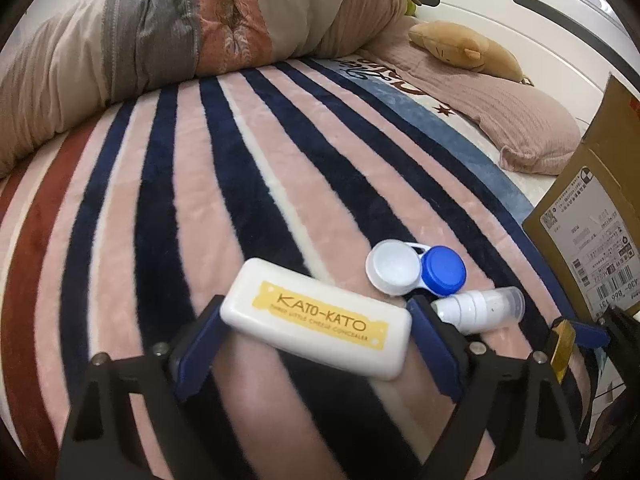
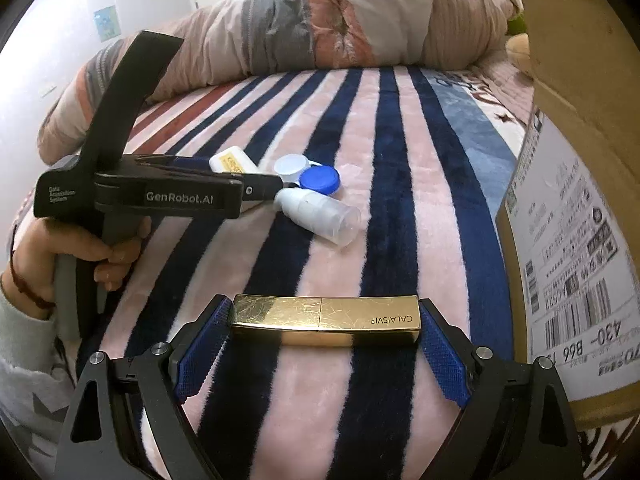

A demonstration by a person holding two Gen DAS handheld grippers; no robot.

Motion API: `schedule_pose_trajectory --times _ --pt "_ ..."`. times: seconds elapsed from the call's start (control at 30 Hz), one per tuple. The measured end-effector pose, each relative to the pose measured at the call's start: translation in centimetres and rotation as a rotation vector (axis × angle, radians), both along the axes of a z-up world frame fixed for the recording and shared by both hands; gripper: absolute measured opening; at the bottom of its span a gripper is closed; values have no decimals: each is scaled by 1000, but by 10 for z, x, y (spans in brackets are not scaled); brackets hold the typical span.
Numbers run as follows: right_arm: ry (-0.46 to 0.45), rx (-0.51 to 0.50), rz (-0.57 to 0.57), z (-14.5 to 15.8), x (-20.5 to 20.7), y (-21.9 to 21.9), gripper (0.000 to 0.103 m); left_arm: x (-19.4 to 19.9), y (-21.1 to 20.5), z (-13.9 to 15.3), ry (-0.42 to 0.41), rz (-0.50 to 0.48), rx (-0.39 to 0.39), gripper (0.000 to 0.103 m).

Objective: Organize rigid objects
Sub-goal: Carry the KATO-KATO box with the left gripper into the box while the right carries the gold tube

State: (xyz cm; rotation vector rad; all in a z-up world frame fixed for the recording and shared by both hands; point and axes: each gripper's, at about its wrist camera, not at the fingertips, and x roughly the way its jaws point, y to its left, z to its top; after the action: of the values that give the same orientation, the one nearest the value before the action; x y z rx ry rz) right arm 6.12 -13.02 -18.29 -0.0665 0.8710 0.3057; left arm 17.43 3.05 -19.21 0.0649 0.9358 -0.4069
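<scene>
My left gripper (image 1: 316,320) is shut on a white KATO-KATO concealer case (image 1: 316,322), gripped end to end just above the striped blanket. Beside it lie a contact lens case with one white and one blue cap (image 1: 416,270) and a small white spray bottle (image 1: 480,308). My right gripper (image 2: 326,320) is shut on a gold CALAISVIP lipstick tube (image 2: 326,320), held crosswise between its blue pads. The right wrist view also shows the left gripper (image 2: 224,178) with the white case (image 2: 232,162), the lens case (image 2: 312,176) and the bottle (image 2: 320,216).
A cardboard box (image 2: 568,240) with a shipping label stands at the right edge of the bed; it also shows in the left wrist view (image 1: 592,220). A rolled quilt (image 1: 160,48), a pink pillow (image 1: 520,120) and a plush toy (image 1: 468,48) lie at the far side.
</scene>
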Motion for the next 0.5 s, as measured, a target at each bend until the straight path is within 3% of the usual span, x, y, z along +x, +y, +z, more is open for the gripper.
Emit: schedule_pose_trajectory --times 0.23,0.5 --pt "-66 18 84 27 -12 14 89 -38 29 44 -61 58 -40 87" --pt "-170 82 219 83 -43 27 89 -106 39 128 -197 51 -70 87"
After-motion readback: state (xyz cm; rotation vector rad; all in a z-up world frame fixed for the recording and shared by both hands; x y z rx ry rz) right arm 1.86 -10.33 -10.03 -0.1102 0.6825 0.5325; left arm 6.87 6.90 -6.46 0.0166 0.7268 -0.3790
